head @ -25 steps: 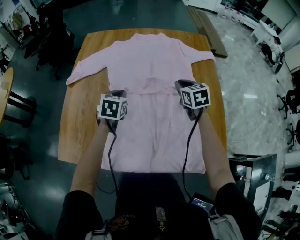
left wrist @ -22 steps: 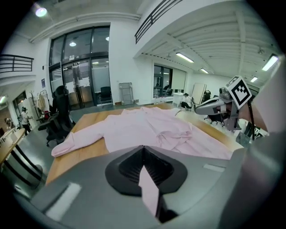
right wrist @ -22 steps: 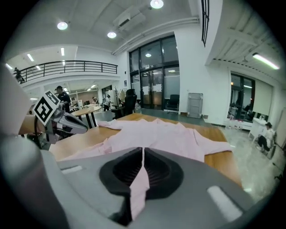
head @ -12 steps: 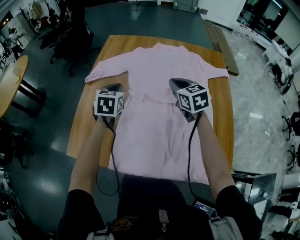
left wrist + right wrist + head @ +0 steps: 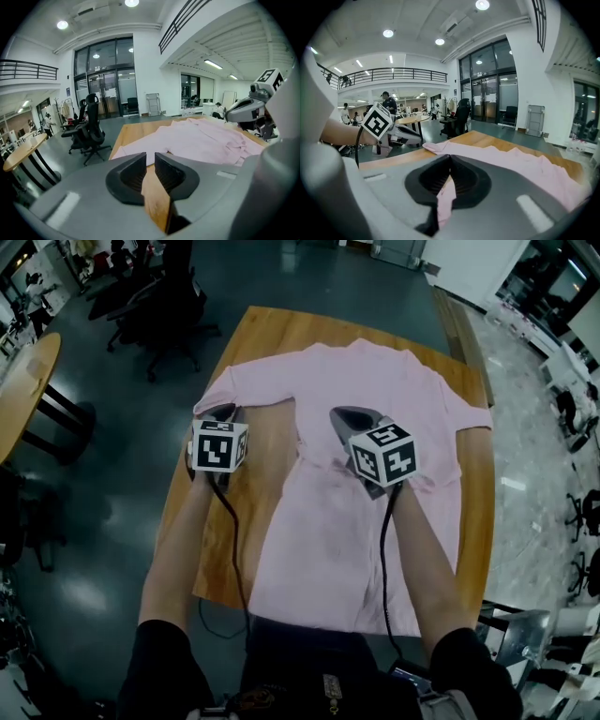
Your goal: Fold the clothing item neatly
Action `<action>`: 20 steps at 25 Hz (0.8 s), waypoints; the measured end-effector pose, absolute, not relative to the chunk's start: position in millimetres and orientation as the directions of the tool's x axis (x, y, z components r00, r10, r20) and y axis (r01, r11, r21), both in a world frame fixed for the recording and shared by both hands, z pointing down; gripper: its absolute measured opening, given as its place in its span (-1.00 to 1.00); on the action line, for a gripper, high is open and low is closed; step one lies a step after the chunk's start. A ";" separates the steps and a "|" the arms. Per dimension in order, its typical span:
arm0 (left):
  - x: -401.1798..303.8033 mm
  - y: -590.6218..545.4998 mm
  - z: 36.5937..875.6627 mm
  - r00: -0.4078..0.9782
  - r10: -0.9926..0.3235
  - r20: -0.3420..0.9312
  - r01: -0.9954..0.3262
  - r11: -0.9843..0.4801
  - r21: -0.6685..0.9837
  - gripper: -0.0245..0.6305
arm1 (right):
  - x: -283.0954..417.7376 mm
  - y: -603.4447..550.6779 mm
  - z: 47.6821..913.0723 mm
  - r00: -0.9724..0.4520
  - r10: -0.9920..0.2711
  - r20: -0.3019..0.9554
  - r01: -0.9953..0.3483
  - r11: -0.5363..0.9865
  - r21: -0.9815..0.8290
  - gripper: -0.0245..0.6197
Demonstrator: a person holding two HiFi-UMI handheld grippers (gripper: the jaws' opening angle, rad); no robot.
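The pink shirt (image 5: 375, 390) on the wooden surface (image 5: 281, 329) now has its left side drawn inward, since the left gripper (image 5: 149, 164) has just been opening, slightly agape and empty, while the right gripper (image 5: 449, 164) stays clamped on pink fabric, suggesting that a first side fold is under way.

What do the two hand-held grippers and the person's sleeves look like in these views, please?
Both the left gripper and the right gripper have smooth grey, rounded bodies with black ribbed pads. Each carries a white cube printed with black square markers, and a black cable trails back along each forearm. The person wears black short sleeves.
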State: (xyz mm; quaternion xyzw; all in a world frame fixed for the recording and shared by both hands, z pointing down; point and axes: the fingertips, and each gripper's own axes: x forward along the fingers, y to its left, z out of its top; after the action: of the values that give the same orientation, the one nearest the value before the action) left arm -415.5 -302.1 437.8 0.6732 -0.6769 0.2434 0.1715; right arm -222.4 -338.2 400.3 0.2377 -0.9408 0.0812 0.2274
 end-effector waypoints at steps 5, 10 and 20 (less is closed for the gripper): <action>-472.3 -328.2 477.0 -0.039 -0.801 0.597 -0.993 -0.038 -0.115 -0.52 | -284.7 -349.2 426.2 -0.795 -0.363 0.486 -0.454 0.888 -0.080 -0.91; -515.6 -345.3 514.8 -0.055 -0.771 0.635 -0.984 -0.067 -0.167 -0.14 | -326.6 -355.2 452.3 -0.795 -0.321 0.515 -0.431 0.896 -0.105 -0.91; -559.7 -355.8 573.5 -0.041 -0.697 0.716 -0.973 -0.137 -0.188 0.20 | -356.7 -361.1 489.6 -0.773 -0.270 0.575 -0.407 0.905 -0.121 -0.91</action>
State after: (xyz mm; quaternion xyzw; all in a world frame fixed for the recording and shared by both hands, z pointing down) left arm -559.7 -355.8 573.5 0.6650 -0.6278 0.3552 0.1937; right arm -356.7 -361.1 489.6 0.1812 -0.9338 0.1201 0.2843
